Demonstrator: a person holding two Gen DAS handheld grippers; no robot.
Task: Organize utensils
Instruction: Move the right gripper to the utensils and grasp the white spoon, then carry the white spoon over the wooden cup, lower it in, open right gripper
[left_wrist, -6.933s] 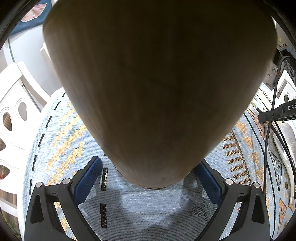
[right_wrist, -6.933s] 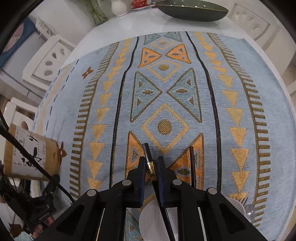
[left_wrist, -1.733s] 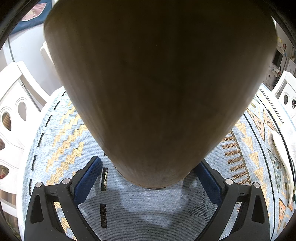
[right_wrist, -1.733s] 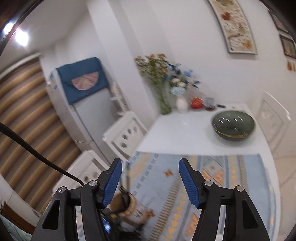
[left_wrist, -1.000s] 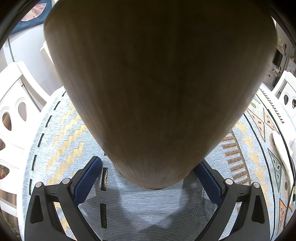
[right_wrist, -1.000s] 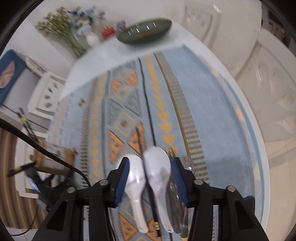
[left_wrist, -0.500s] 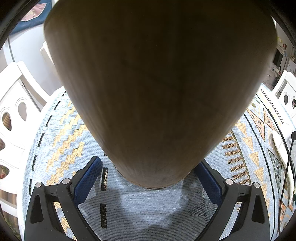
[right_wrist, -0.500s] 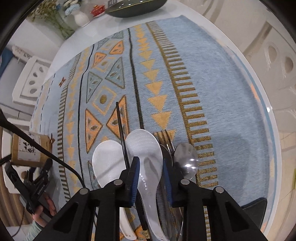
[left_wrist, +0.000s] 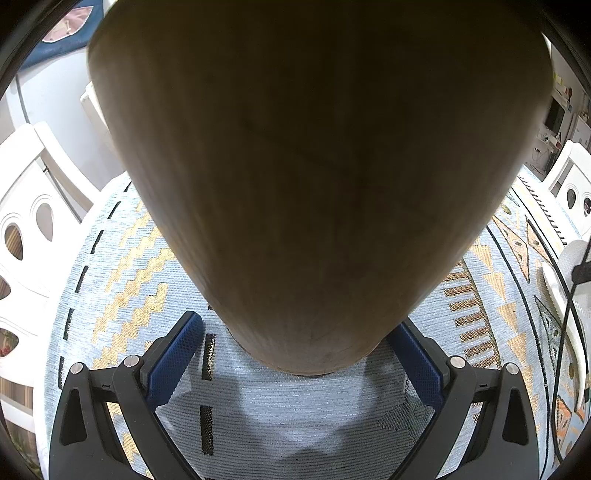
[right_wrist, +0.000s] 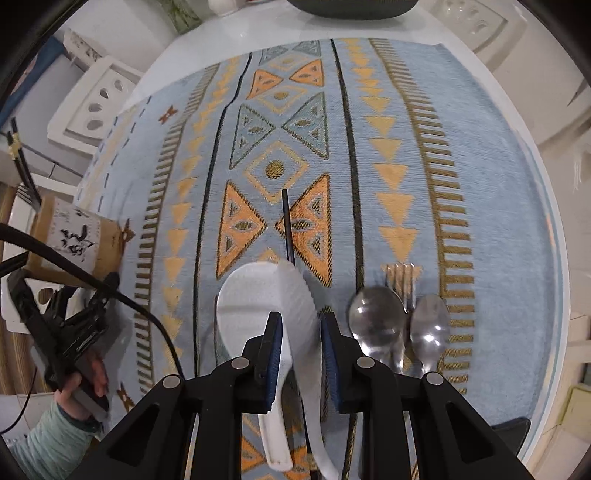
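Note:
A brown utensil holder (left_wrist: 314, 184) fills the left wrist view and stands on the patterned blue cloth (left_wrist: 122, 295). My left gripper (left_wrist: 295, 321) is shut on it, one blue pad at each side of its base. In the right wrist view the holder (right_wrist: 70, 236) stands at the left with black chopsticks (right_wrist: 18, 158) in it. My right gripper (right_wrist: 301, 319) has just been closing and is shut on a white spoon (right_wrist: 301, 295), now tipped on its edge. A second white spoon (right_wrist: 243, 306), a black chopstick (right_wrist: 286, 225), two metal spoons (right_wrist: 376, 314) and a fork (right_wrist: 400, 273) lie beside it.
A dark green bowl (right_wrist: 351, 9) sits at the far end of the white table (right_wrist: 229, 33). White chairs (right_wrist: 92, 103) stand around it. A person's hand (right_wrist: 88, 373) in a green sleeve holds the left gripper, with a black cable (right_wrist: 74, 269) trailing over it.
My right gripper swung down from facing the room to the utensils, and its jaws closed around a white spoon, which tipped onto its edge. The left gripper and the holder kept still.

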